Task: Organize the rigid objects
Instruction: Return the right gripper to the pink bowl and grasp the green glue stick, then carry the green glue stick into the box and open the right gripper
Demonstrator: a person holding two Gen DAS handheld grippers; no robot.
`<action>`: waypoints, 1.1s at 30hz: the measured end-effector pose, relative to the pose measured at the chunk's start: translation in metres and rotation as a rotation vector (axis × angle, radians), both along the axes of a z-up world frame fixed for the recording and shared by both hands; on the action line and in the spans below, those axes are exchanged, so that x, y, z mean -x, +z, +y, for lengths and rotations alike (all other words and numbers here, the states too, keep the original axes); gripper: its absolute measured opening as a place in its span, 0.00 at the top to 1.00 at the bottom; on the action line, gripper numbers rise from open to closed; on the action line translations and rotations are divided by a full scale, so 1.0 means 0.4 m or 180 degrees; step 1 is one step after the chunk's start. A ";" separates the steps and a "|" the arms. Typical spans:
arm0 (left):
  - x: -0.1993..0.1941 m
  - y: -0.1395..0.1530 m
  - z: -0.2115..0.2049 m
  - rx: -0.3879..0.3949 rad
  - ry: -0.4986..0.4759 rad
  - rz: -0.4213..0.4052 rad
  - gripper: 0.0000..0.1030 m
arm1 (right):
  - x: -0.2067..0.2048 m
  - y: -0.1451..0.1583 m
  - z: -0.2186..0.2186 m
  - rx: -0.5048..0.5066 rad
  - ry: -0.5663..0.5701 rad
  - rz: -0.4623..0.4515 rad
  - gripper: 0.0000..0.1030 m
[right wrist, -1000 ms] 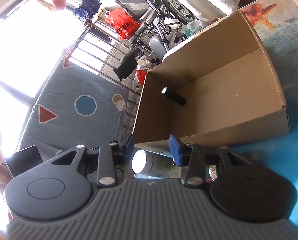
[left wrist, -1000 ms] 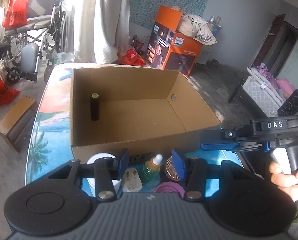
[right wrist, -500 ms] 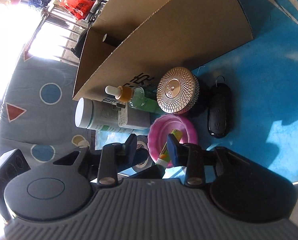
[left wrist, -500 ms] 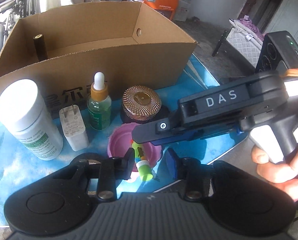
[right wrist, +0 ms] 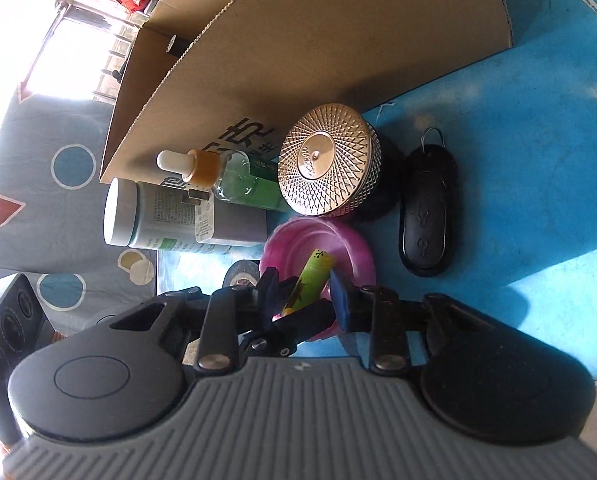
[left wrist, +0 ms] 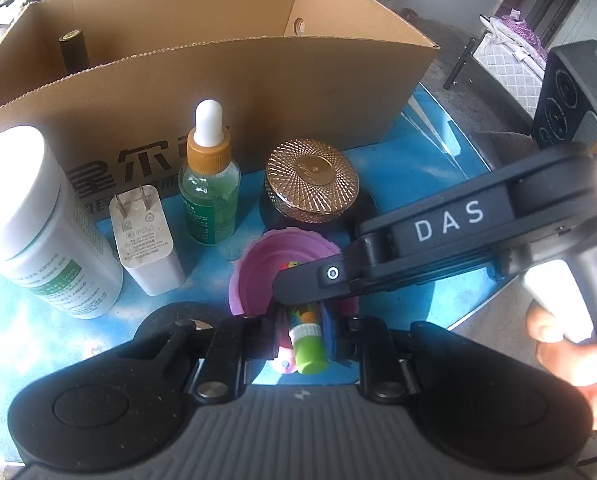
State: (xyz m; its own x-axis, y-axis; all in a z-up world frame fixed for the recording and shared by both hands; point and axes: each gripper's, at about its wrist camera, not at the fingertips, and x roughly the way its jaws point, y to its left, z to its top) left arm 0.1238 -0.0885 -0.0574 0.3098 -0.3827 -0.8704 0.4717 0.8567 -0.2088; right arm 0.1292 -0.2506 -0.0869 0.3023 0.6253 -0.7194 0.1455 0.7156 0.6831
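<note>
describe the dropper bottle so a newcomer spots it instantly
Find the cardboard box; a row of items stands against its printed front wall. The dropper bottle is between the white charger and the gold-lidded jar: the only clear green glass, with a white bulb top.

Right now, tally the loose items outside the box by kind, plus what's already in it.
Bottles: 2, white bottle and dropper bottle
Charger plug: 1
Gold-lid jar: 1
Pink dish: 1
Green tube lying in the dish: 1
Key fob: 1
Tape roll: 1
In the cardboard box: 1, dark cylinder
Total: 9
</note>
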 end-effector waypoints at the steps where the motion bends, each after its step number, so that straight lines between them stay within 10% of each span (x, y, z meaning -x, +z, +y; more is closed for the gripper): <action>1: -0.002 0.000 0.001 0.0010 0.0008 0.0006 0.80 | 0.001 -0.003 -0.003 -0.0024 -0.0027 -0.0001 0.80; 11: 0.040 0.089 0.028 0.0064 0.0049 -0.0203 0.83 | 0.040 0.049 -0.020 -0.0179 -0.0132 -0.0259 0.86; 22: 0.066 0.304 0.053 0.0132 0.0161 -0.0978 0.83 | 0.061 0.291 0.009 -0.0118 -0.0058 -0.1296 0.86; 33: -0.218 0.373 0.059 0.0004 0.0354 -0.0764 0.83 | -0.266 0.400 0.021 -0.0091 0.0223 -0.1195 0.86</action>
State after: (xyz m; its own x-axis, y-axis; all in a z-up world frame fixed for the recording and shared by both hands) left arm 0.2111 -0.0649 0.0917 0.5475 -0.3358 -0.7665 0.4109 0.9058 -0.1033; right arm 0.2357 -0.2421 0.0730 0.4974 0.6721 -0.5486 -0.1673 0.6947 0.6995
